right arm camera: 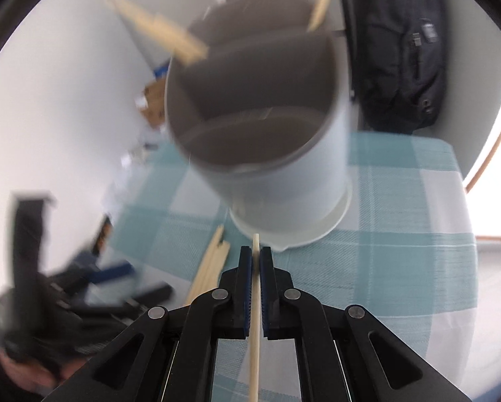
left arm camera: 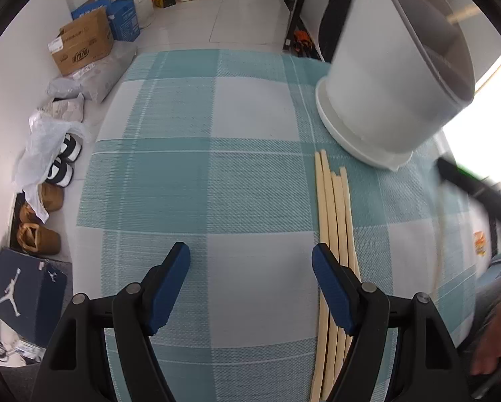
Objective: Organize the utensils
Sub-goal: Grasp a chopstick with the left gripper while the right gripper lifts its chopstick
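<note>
right gripper point(right arm camera: 256, 261): fingers pressed together on a single chopstick point(right arm camera: 254, 335), which runs lengthwise between the pads, its tip poking out just ahead.
left gripper point(left arm camera: 250, 268): fingers spread wide, nothing between them, over the checked tablecloth point(left arm camera: 183, 184); its right finger sits just over the loose pile.
chopsticks point(left arm camera: 334, 217): a small bundle of pale wooden sticks lying side by side on the cloth, just in front of the holder.
handling, by judgement: light, stiff, thin, smooth; likely to roll or pivot in the pads. best pinched near the middle, across the width.
holder point(right arm camera: 267, 127): white round tub with inner dividers, on a saucer base; two blurred pale sticks already lean out at its far rim.
beyond: backpack point(right arm camera: 401, 50), boxes point(left arm camera: 83, 43) on the floor.
</note>
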